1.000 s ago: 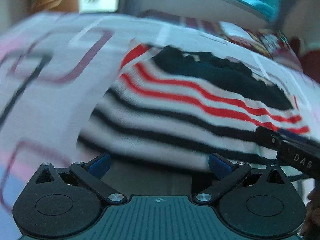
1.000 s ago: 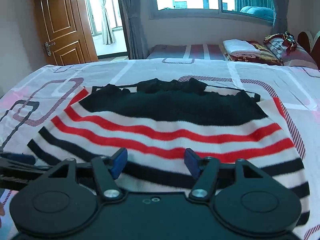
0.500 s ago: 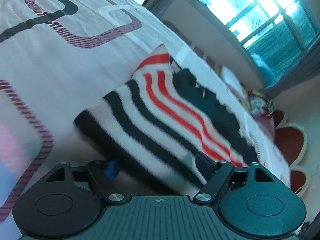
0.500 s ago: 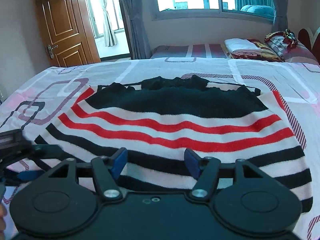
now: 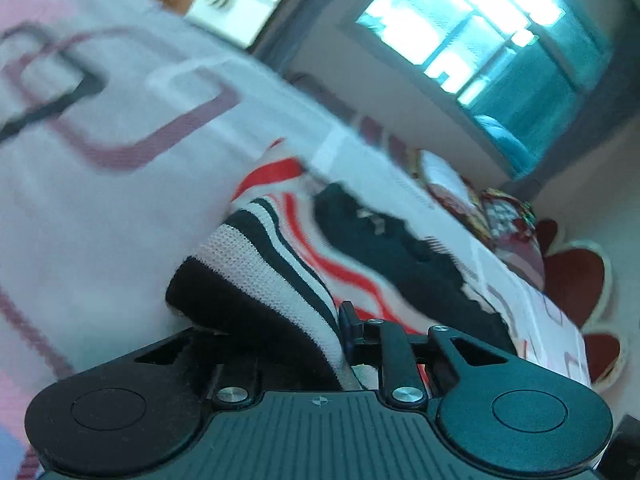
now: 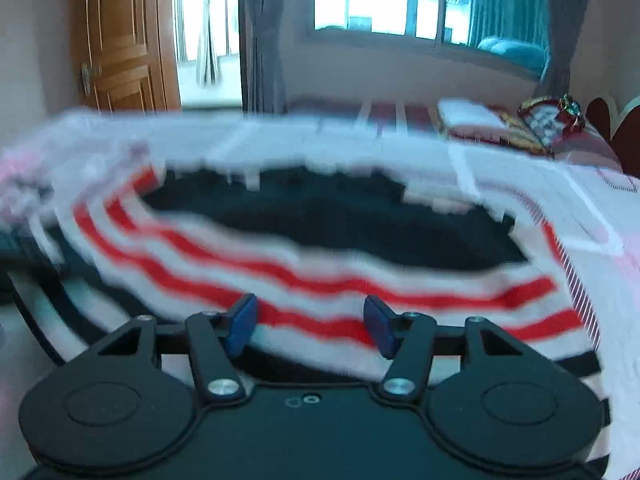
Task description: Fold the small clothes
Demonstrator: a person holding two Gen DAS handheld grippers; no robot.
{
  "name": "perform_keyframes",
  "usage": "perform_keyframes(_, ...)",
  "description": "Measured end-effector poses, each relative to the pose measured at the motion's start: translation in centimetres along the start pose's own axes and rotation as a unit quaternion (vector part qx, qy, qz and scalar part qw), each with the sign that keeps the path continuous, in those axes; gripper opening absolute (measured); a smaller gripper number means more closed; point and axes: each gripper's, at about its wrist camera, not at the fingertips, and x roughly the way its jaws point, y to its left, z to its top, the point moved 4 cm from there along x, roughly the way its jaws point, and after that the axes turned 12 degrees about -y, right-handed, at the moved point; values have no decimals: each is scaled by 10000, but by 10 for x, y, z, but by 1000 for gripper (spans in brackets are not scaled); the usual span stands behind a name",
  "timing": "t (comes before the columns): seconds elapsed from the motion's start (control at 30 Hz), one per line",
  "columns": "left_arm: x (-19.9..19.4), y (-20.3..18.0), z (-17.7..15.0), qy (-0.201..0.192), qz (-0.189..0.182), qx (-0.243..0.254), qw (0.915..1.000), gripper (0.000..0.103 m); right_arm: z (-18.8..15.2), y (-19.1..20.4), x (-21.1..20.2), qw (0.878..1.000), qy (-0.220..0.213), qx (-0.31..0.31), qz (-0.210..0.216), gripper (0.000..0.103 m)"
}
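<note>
On a bed spread with a white bedsheet [image 6: 520,168] patterned in maroon and black rectangles, a striped knit sweater [image 6: 320,264] lies flat across the middle, its black upper part toward 12 o'clock and its red, white and black bands running toward the cameras. In the right wrist view, the right gripper [image 6: 310,326] hovers low over the sweater's lower bands at 6 o'clock, its two blue-padded fingers [image 6: 242,322] spread apart with striped cloth showing in the gap between them; nothing is pinched. The picture is motion-blurred, so whether the pads touch the knit cannot be told.

In the left wrist view, tilted and also blurred, the left gripper [image 5: 304,344] is closed on a bunched corner of the sweater [image 5: 256,272]: a thick fold of black-and-white hem rises from between the jaws at 6 o'clock and leans toward 10 o'clock, lifted off the bedsheet [image 5: 100,208]. One finger [image 5: 348,328] shows pressed against the fold's right side; the other is hidden behind the cloth. The rest of the garment trails away toward 2 o'clock.

Beyond the bed, a wooden door [image 6: 120,40] stands at 10 o'clock in the right wrist view, a bright window [image 6: 380,0] with grey curtains at 12 o'clock, and patterned pillows [image 6: 540,124] at 2 o'clock.
</note>
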Motion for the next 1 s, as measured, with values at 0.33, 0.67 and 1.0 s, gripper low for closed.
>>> perform_keyframes(0.33, -3, -128, 6, -71, -1616, 1519, 9751, 20, 8, -18, -18, 9985, -314, 449, 6, 56)
perform_keyframes(0.67, 18, -186, -80, 1317, -2086, 2497, 9364, 20, -22, -115, -77, 9895, -178, 1266, -676, 57)
perform_keyframes(1.0, -36, -157, -9, 367, -1668, 2390, 9559, 94, -9, -126, -97, 9797, -326, 1972, 160, 66)
